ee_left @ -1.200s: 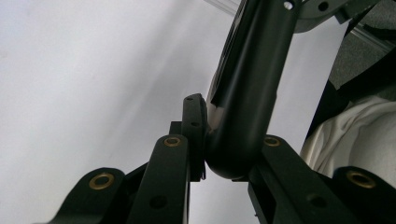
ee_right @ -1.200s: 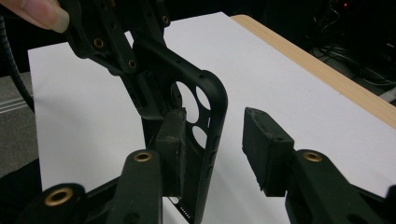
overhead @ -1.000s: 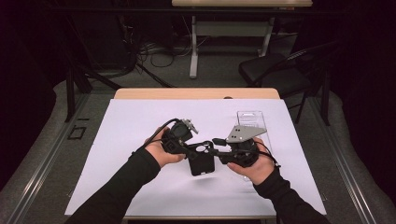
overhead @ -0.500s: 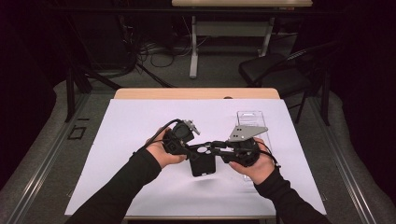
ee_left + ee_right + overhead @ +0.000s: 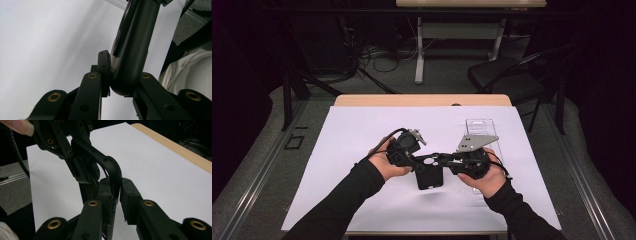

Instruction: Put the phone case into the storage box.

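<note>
1. Two hand-held grippers are up over the white sheet [image 5: 362, 150] on the worktop [image 5: 422, 100], with one black plastic part [image 5: 428, 175] between them and one clear tray [image 5: 480, 126] lying behind the right hand.
2. The black plastic part hangs above the sheet, its flat body pointing down toward the person and its curved arm running across between the grippers.
3. The left hand-held gripper [image 5: 417, 160] is clamped on one end of the arm.
4. The right hand-held gripper [image 5: 447, 161] has just been closing, its pads [image 5: 128, 192] on the arm's bend.
5. I can read no writing.
</note>
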A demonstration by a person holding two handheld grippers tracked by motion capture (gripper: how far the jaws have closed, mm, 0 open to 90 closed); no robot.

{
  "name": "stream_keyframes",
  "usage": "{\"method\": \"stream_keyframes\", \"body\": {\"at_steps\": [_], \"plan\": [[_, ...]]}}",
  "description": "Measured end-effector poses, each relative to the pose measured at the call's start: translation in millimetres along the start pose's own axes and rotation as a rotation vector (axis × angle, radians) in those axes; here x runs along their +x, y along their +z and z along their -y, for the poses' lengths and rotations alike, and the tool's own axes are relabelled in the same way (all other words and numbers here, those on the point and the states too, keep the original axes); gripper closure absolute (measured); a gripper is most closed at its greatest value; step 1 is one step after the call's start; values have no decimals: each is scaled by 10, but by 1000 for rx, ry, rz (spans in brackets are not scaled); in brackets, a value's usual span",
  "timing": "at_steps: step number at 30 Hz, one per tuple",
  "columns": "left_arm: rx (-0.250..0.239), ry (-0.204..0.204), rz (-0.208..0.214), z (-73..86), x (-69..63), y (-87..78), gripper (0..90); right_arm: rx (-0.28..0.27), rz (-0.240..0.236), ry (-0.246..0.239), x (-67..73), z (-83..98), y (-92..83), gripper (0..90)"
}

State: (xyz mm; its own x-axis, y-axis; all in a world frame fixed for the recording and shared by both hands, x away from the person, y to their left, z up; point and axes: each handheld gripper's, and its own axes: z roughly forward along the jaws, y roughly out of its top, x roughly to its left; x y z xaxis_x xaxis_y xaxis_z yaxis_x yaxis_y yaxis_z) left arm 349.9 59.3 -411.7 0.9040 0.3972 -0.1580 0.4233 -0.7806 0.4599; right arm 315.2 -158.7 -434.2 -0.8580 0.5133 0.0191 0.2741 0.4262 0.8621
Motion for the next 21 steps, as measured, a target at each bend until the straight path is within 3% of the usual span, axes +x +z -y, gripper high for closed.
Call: {"method": "stream_keyframes", "body": {"at_steps": [21], "plan": [[-4,-1,-3,-6,-11,17,814,7,20,19,13,-2,-9,820]]}}
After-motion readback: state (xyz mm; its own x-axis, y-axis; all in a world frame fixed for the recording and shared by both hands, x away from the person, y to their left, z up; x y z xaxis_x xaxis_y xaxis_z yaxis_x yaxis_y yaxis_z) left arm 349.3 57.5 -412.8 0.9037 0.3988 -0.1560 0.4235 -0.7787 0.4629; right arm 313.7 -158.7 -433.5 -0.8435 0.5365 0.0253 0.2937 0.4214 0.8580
